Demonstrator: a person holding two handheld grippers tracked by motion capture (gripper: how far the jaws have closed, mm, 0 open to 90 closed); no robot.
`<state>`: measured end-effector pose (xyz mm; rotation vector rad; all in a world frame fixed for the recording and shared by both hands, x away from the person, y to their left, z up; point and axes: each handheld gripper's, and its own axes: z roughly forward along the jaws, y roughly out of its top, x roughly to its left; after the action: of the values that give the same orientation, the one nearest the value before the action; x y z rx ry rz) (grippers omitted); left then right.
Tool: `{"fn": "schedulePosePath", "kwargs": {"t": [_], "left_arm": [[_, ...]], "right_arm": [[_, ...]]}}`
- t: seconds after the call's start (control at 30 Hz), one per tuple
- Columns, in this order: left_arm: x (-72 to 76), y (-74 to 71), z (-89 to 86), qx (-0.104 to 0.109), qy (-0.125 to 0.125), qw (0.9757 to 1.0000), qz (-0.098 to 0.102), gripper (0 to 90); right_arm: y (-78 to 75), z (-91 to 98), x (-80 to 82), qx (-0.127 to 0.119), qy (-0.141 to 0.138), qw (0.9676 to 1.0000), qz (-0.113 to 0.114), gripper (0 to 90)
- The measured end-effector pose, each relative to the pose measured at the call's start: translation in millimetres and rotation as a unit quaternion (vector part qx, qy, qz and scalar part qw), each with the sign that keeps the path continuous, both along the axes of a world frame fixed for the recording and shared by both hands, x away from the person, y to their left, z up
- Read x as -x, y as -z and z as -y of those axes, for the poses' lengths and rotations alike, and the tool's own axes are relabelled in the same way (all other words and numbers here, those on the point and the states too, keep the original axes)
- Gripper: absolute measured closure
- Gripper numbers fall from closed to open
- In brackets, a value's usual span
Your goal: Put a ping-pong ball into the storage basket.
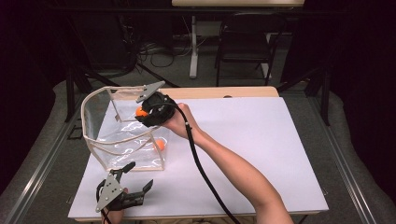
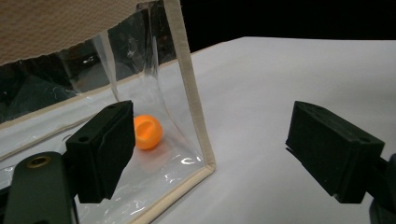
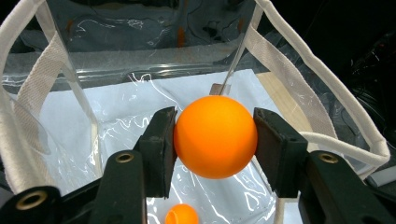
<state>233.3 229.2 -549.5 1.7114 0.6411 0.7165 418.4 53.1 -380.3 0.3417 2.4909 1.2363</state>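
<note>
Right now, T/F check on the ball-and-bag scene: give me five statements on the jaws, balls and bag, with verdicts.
1. The right gripper has its jaws shut on an orange ball. True.
2. The clear bag has nothing in it. False: a second, dented orange ball lies on its floor.
3. The left gripper holds the bag's edge. False: its jaws stand open with nothing between them, beside the bag's corner.
4. The held ball is above the bag's open top. True.
5. The bag stands on a bare wooden tabletop. False: it stands on a white sheet that covers the table.
</note>
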Motion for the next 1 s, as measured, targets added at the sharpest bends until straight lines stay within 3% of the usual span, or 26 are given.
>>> {"fn": "schedulePosePath", "kwargs": {"t": [0.57, 1.0], "left_arm": [[-0.1, 0.1, 0.5, 0.001, 0.001, 1.0000, 0.000, 15.6], [0.0, -0.3, 0.0, 0.000, 0.000, 1.0000, 0.001, 15.6]], "right_arm": [[4.4, -3.2, -2.0, 0.022, 0.005, 0.9997, -0.007, 50.9], [4.5, -2.8, -1.9, 0.024, 0.009, 0.9996, -0.010, 50.3]]}}
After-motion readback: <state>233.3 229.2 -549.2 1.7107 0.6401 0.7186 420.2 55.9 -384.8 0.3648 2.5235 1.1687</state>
